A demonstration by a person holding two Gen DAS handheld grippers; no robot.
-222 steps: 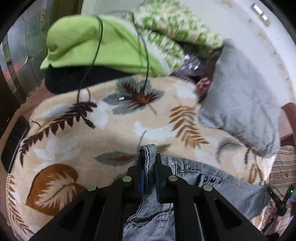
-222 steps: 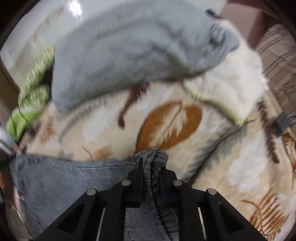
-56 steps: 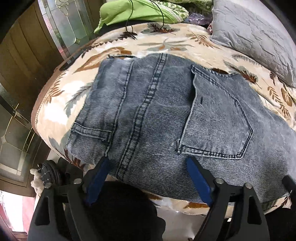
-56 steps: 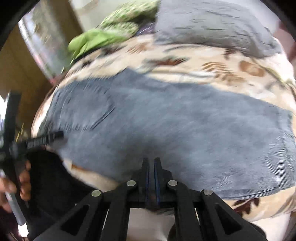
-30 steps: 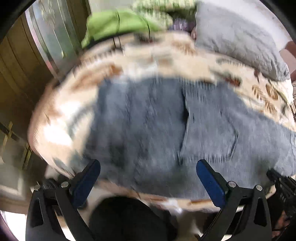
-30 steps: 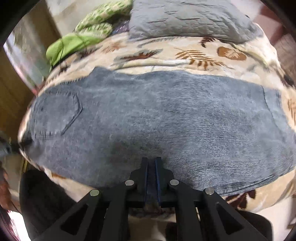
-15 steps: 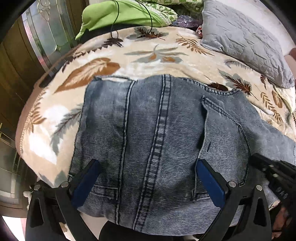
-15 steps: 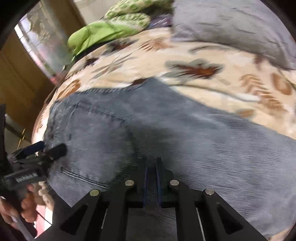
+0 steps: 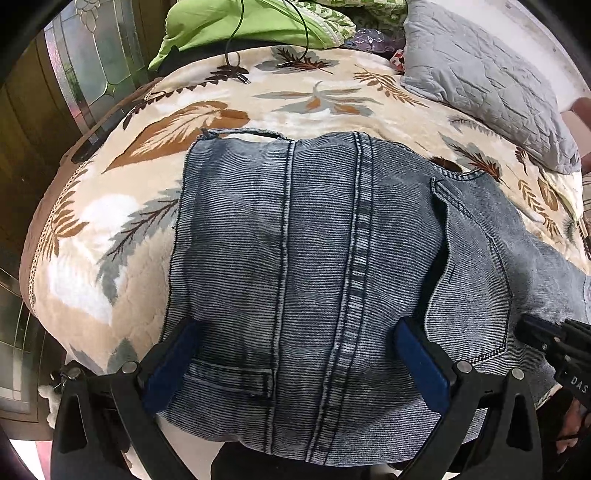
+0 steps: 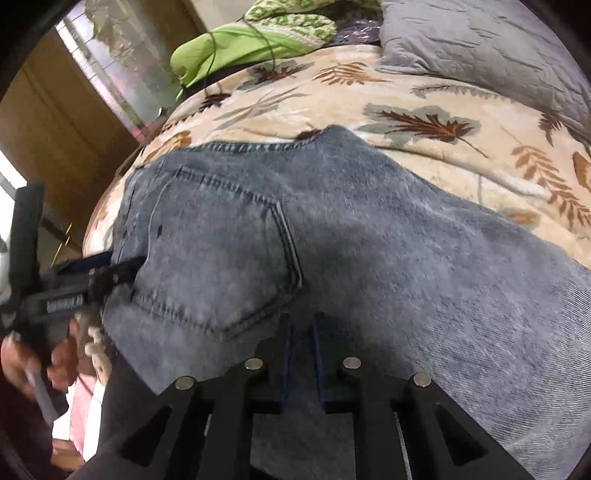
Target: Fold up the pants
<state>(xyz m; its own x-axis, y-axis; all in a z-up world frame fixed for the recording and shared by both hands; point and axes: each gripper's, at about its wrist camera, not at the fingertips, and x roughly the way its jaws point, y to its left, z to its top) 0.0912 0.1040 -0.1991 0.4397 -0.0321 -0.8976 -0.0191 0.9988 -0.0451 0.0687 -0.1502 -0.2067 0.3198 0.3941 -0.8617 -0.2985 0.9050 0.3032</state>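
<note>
Left jaws spread wide over the pants' waist end, right jaws a narrow slit over the seat.

The left gripper holds nothing, its blue pads either side of the double seam; the right gripper has just been opening slightly, denim showing through the gap, though blur hides whether any cloth is pinched. The pants, grey-blue denim, lie flat on the bed with its leaf-print blanket, back pocket up. The lower hem is cut off by the fingers, the legs run out of frame at right. A hand grips the other tool, blurred. A grey pillow and a green cloth lie at the bed's far side.
</note>
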